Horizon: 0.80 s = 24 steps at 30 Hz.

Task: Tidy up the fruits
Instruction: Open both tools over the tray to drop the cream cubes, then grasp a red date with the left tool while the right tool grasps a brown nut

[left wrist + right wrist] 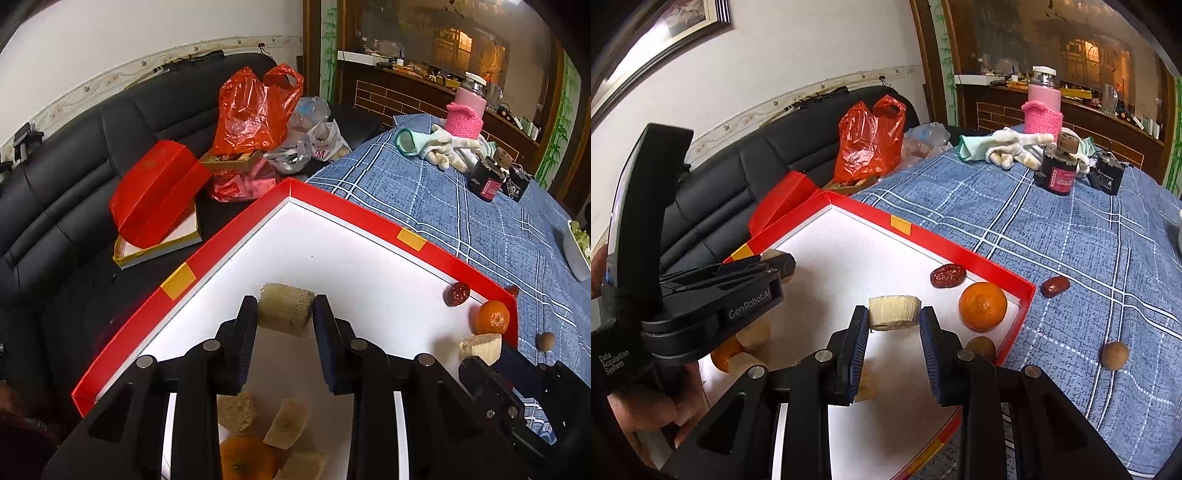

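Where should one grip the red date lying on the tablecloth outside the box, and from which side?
The red date is a small oval lying flat on the blue checked tablecloth, just beyond the red box wall. Probably come from above and pinch across its short width at the middle; its long axis runs away from the wall, so both long sides look free.

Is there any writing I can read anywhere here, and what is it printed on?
"GenRobot.AI": side of the left tongs, in the right wrist view.
"Data Acquisition System": black strap on the handle of those tongs.
"M": white plastic bag on the sofa.
Pink label on the dark jar: too blurred to read.
White print on the small black box: too blurred to read.
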Tool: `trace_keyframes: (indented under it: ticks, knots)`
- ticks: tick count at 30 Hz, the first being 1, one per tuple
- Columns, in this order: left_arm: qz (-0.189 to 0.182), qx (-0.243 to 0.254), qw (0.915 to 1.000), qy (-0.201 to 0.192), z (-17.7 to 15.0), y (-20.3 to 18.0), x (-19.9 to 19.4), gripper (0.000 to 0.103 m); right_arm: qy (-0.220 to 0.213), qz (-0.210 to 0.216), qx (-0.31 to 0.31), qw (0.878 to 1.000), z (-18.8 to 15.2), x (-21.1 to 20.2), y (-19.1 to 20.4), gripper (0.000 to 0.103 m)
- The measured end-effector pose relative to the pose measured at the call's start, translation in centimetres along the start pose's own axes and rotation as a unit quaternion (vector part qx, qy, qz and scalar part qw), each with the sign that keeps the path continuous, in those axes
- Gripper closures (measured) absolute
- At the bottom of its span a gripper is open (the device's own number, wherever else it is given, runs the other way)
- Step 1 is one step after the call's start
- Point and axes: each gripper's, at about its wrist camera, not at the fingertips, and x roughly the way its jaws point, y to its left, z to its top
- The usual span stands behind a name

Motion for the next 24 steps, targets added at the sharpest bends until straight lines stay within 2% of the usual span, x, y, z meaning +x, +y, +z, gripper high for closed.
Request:
trace_keyframes:
  ticks: [8,11,13,14,15,17,20,24]
  knots:
    - [0.009,-0.004,0.9999,0.005,0.0,0.0,0.4,0.074,-0.002,-0.002,-0.003,1.000,0.0,-0.2,0.2,0.075]
    - [0.032,-0.018,0.9992,0.011,0.0,0.6,0.6,0.073,0.003,-0.009,0.005,1.000,-0.1,0.0,-0.1,0.074]
    - [0.042,-0.017,0.9988,0.020,0.0,0.9,0.7,0.062,0.004,-0.011,0.010,1.000,-0.2,0.0,-0.4,0.071]
    - [0.039,-0.017,0.9989,0.021,0.0,0.9,0.6,0.050,0.004,-0.011,0.010,1.000,-0.2,0.0,-0.4,0.068]
    - [0.037,-0.018,0.9990,0.017,-0.1,1.0,0.4,0.042,0.003,-0.012,0.009,1.000,-0.3,-0.1,-0.4,0.059]
    - [0.038,-0.013,0.9991,0.010,-0.2,0.9,-0.1,0.036,0.000,-0.014,0.006,1.000,-0.4,-0.5,-0.3,0.050]
    - [0.034,-0.008,0.9994,0.007,-0.2,0.7,-0.6,0.036,-0.010,-0.014,0.003,1.000,-0.5,-1.4,-0.3,0.048]
    - [0.016,-0.016,0.9997,-0.012,-0.5,0.5,-2.2,0.036,-0.057,-0.031,0.024,0.998,-1.2,-5.0,-2.9,0.048]
